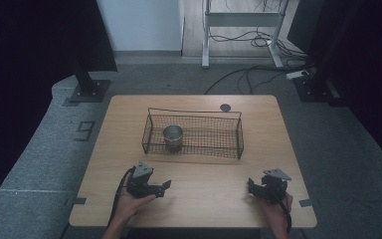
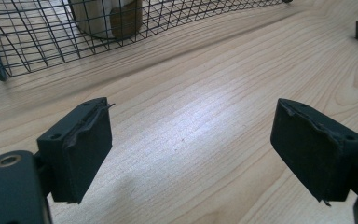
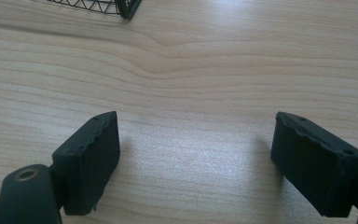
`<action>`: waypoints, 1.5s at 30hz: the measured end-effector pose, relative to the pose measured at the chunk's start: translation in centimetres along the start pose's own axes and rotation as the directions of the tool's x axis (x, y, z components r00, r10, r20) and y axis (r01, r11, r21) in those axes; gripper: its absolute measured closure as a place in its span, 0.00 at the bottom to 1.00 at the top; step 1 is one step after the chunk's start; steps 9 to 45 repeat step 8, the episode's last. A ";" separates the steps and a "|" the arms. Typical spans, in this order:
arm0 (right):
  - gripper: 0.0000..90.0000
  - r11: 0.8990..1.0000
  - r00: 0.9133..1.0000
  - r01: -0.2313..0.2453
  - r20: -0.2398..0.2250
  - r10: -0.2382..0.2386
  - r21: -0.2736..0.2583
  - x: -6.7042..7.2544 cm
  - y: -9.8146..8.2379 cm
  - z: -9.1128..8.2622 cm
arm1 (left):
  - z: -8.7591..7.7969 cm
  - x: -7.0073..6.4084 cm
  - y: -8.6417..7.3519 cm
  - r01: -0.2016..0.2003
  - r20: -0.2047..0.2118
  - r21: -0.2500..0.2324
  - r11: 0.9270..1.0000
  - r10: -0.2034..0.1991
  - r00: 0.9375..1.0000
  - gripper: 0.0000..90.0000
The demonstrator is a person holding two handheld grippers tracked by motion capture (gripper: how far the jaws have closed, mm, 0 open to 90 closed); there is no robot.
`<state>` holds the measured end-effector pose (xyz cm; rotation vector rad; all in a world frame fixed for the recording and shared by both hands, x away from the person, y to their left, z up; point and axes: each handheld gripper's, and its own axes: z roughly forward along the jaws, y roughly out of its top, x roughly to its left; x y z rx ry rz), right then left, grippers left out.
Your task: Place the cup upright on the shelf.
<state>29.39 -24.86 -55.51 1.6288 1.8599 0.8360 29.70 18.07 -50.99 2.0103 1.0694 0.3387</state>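
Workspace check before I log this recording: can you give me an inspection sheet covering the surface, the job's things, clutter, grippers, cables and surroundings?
Surface: light wooden table, bare at the near half.
Job's things: black wire basket at mid-table; metal cup stands upright inside, toward its left end.
Clutter: small dark round disc near the far table edge, behind the basket.
Grippers: left gripper and right gripper held low over the near table, fingers apart, nothing between them.
Cables: a black cable trails from the left gripper; loose cables on the floor beyond the table.
Surroundings: grey carpet floor, white desk frame, dark stands at both sides.
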 end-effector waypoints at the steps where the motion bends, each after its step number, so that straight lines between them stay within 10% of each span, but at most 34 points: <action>1: 0.17 1.000 1.000 0.000 0.000 0.000 0.000 0.0 0.0 0.0 | 0.0 0.0 0.0 -0.002 0.004 -0.002 1.000 0.002 1.000 0.15; 45: 0.17 1.000 1.000 0.001 0.000 -0.001 0.000 0.0 0.0 0.0 | 0.1 0.0 -0.4 0.012 0.019 -0.007 1.000 -0.012 1.000 0.15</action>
